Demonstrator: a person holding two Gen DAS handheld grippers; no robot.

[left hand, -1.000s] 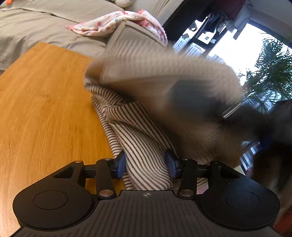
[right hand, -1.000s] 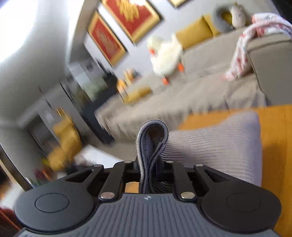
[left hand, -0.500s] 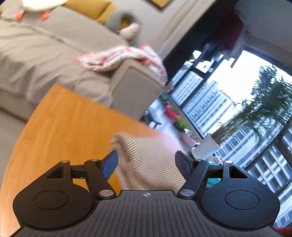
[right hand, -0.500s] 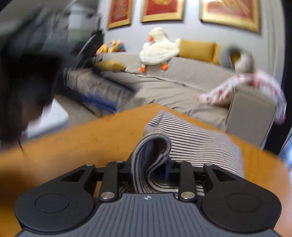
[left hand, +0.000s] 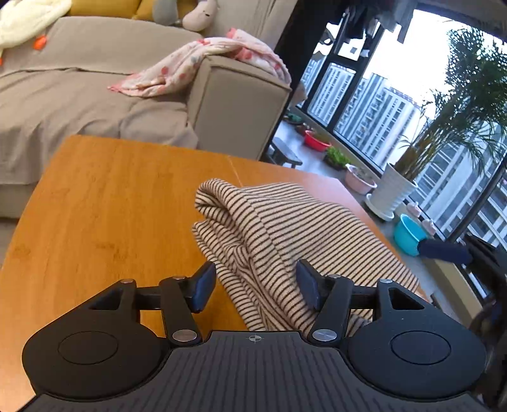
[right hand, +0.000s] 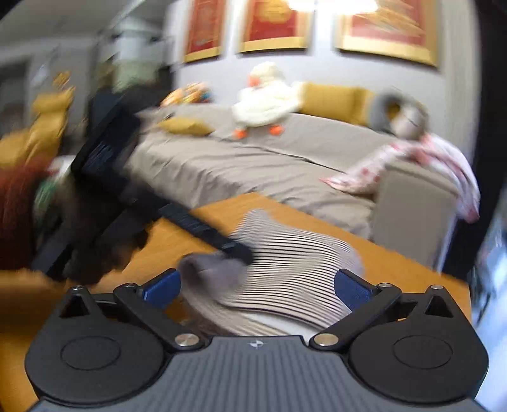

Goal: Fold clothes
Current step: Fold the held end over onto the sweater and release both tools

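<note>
Left wrist: one striped garment [left hand: 285,234] (folded), one table [left hand: 104,202], two spread grippers [left hand: 256,286] [right hand: 256,286].

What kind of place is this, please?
Most likely a home living room: a beige sofa with a plush duck, framed pictures on the wall, and a wooden table.

A cream garment [left hand: 285,234] with thin dark stripes is seen at centre on an orange-brown table [left hand: 111,202]; upper left, a taupe sofa [left hand: 79,82] is draped with a pink spotted blanket [left hand: 196,63].
</note>
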